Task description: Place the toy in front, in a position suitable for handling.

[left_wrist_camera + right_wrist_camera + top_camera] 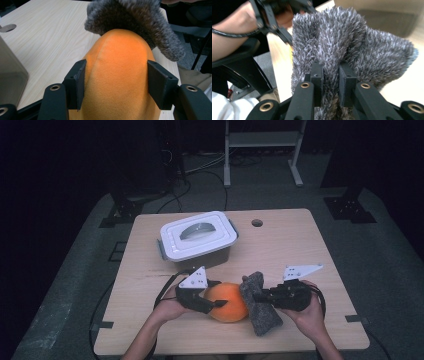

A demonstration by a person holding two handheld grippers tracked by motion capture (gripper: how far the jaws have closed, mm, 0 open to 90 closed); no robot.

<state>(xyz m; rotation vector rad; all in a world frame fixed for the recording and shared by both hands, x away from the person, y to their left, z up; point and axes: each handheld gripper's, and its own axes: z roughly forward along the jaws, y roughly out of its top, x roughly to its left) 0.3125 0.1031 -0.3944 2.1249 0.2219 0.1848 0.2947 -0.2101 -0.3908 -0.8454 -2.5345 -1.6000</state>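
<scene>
Orange plush (228,301) sits on the wooden table (280,245) near its front edge, at about 6 o'clock from the white lidded bin (198,240), w/ a grey fuzzy piece (260,302) touching its 3 o'clock side. Left gripper (212,304) comes in from 9 o'clock; in the left gripper view its pads (78,83) sit against both flanks of the plush, jaws at a mid gap, so it reads as a hold on the orange body. Right gripper (260,296) comes in from 3 o'clock w/ jaws nearly together, pinching a fold of the grey pile between the pads (317,75). Step in hand looks like parting or fitting grey piece vs. orange body. To do it well: keep the left squeeze firm but not crushing, since soft plush can slip out fwd; keep the right pinch deep in the fabric, not just fibre tips; move the hands along one line, 9 to 3, no twisting. Plush long axis runs roughly 9–3 across the table, rounded end toward 3 o'clock under the grey piece; the grey piece's long axis runs approx 12–6, tilted a bit, crossing it.
</scene>
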